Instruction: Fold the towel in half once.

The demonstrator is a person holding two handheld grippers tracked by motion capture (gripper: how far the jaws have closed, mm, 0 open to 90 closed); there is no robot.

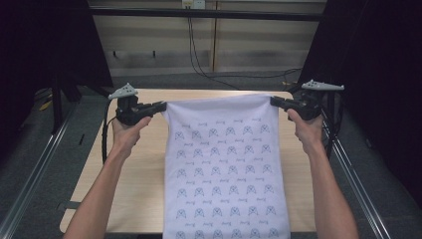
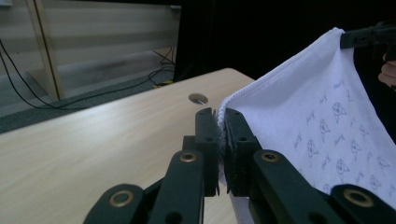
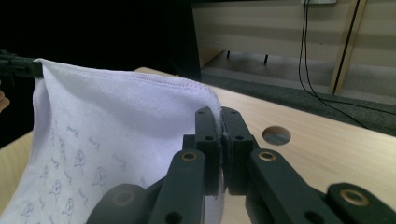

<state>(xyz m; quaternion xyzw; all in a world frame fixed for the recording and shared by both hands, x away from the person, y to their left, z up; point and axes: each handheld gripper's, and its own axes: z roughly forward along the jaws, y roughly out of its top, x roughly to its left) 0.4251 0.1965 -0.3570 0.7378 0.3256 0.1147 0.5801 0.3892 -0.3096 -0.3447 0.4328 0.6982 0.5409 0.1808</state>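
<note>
A white cloth (image 1: 224,164) printed with small blue figures hangs stretched between my two grippers above the wooden table (image 1: 144,174). My left gripper (image 1: 162,105) is shut on the cloth's top left corner, and in the left gripper view the hem (image 2: 223,108) is pinched between the black jaws (image 2: 218,116). My right gripper (image 1: 273,101) is shut on the top right corner, with the stitched edge (image 3: 205,91) running into its jaws (image 3: 221,114). The cloth (image 2: 327,116) drapes down over the table's near edge.
The table has a round hole (image 2: 198,98) near its far edge, also seen as a hole (image 3: 276,135) beside the right jaws. Black cables (image 1: 199,59) trail on the grey floor behind. Metal rails (image 1: 30,174) run along both sides of the table.
</note>
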